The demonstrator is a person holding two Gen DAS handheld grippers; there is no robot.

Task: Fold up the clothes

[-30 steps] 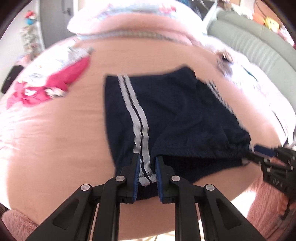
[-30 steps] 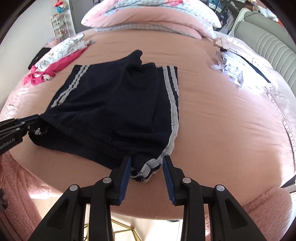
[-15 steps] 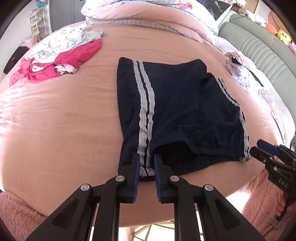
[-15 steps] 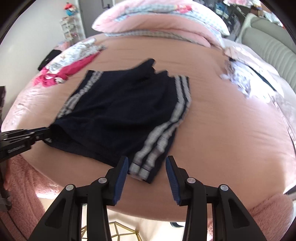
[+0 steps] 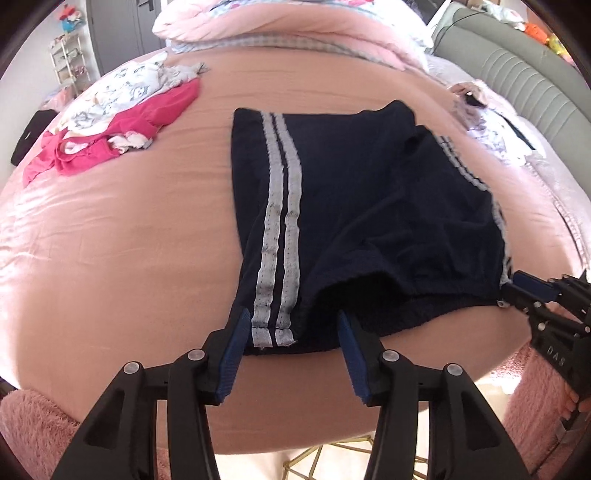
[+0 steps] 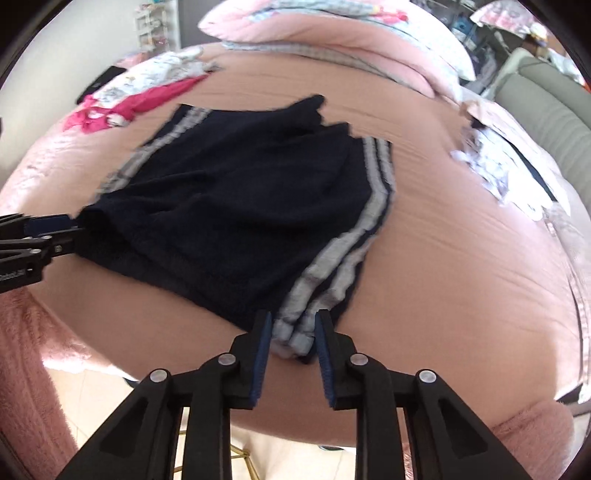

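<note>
Lying spread on the bed (image 5: 110,258), waistband toward the near edge, the navy shorts (image 5: 369,206) look laid out flat but not yet folded, so the step in hand reads as the start of the first fold.

At the left corner of the waistband, the left gripper (image 5: 291,332) has its jaws opening; the striped hem end sits between them, yet the blue pads stand clear of the cloth on both sides, so nothing is held there. At the opposite corner, the right gripper (image 6: 293,334) has its jaws closing around the bunched white-striped edge (image 6: 295,332), with the pads just beside or touching the fabric; whether the pinch is firm yet cannot be told.

Judging from this, the next move calls for one hand to secure its corner fully and for the other either to retake its corner or to shift to a new hold, before one side of the shorts is carried across onto the other. The fabric is thin and slack, so a loose pinch would probably let it slip and wrinkle.

Around the shorts, the bed wears a smooth pink sheet. At far left lies a heap of pink and white printed clothes (image 5: 110,122); pillows and a pink quilt (image 5: 295,26) sit at the head; more pale garments (image 6: 509,166) lie at the right, beside a grey-green padded headboard or sofa (image 5: 517,74).
</note>
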